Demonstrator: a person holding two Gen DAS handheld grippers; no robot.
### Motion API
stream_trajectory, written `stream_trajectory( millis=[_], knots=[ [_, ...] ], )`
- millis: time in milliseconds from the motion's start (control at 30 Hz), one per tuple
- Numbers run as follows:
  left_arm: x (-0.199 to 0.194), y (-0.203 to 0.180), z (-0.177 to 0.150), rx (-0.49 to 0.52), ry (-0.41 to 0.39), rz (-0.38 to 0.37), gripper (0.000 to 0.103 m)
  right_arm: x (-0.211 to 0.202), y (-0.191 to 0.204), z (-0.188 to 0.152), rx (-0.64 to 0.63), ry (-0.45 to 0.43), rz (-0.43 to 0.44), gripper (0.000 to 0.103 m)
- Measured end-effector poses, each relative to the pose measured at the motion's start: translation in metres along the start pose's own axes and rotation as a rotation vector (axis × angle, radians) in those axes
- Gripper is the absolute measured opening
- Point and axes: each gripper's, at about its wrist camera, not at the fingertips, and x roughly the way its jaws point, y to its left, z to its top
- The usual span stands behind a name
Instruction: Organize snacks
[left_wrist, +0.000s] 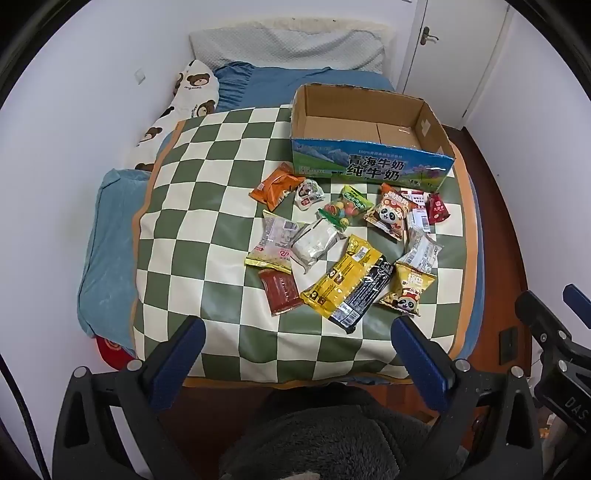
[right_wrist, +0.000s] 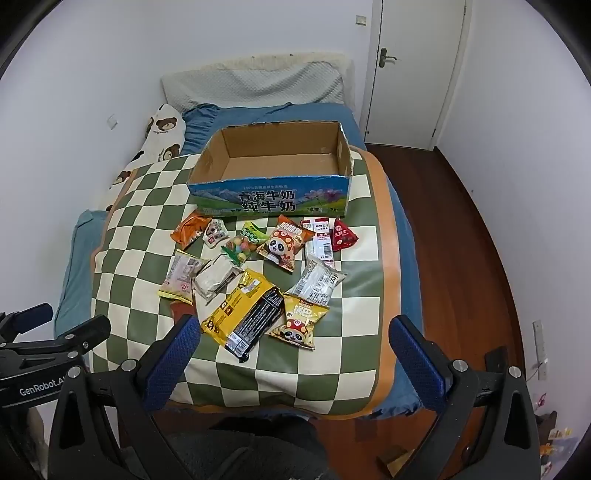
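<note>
Both claws hang over the foot of the bed with their jaws wide apart and nothing between them: the left claw (left_wrist: 297, 345) and the right claw (right_wrist: 295, 343) are short of the heap, and not one packet has gone into the cardboard box (right_wrist: 271, 201) beyond it, whose floor shows bare. The snacks lie scattered ahead of the claws, between them and the box, and the trouble I foresee is in how they overlap. The yellow packet (left_wrist: 341, 278) just ahead of the left claw has a black packet (left_wrist: 364, 299) lying partly over it, and the small panda packet (right_wrist: 301, 325) touches the black one on the right claw's side, so a pinch at one may drag or flip its neighbour. These are slick, puffy bags on a soft surface; a claw pressing down is likely to sink into the quilt and let the bag skid away instead of biting. The dark red packet (left_wrist: 282, 291) lies flat and could be hard to get a finger under. The two claws sit close beside one another and could knock together if both go for the middle. The surface is a green and cream checked quilt (left_wrist: 207, 206) over a blue blanket (left_wrist: 107, 258), with a bear-print pillow (left_wrist: 194, 90) far off to the left by the white wall, a white door (right_wrist: 417, 66) beyond on the right, and dark wooden floor (right_wrist: 461, 236) alongside.
</note>
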Motion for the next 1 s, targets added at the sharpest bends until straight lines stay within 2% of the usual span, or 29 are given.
stream_trajectory(
  millis=[1000],
  knots=[
    [-0.007, -0.011, 0.018, 0.012, 0.000, -0.007, 0.103, 0.003, 0.002, 0.008, 0.008, 0.011, 0.015, 0.103]
  ],
)
